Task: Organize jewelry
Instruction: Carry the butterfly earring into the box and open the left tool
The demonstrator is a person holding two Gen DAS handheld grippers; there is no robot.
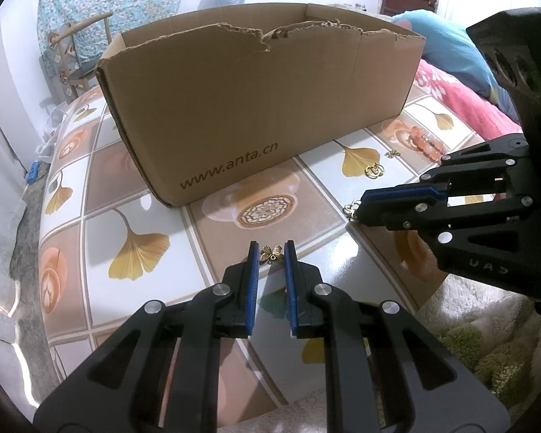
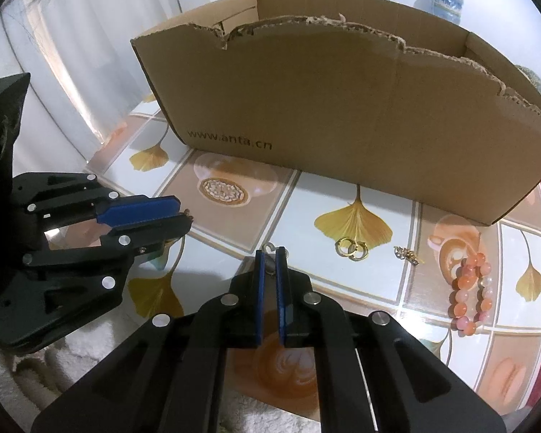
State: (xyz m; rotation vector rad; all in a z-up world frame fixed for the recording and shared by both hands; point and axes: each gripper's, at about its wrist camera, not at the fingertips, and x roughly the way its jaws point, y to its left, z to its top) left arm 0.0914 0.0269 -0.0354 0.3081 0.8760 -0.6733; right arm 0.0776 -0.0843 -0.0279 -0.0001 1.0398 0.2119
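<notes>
Jaws of the left gripper [image 1: 271,249] are clamped on a small gold butterfly charm [image 1: 271,253], low centre of the left wrist view; those of the right gripper [image 2: 270,252] are nearly together on a thin silver ring piece [image 2: 270,249]. Both pieces look featherlight, stiff and slippery, so a pinch across the flat body should hold better than one at an edge. On the desk [image 2: 306,288] lie gold hoop earrings [image 2: 351,246] and a bead bracelet [image 2: 470,294] at lower right, near the cardboard box [image 2: 342,126].
</notes>
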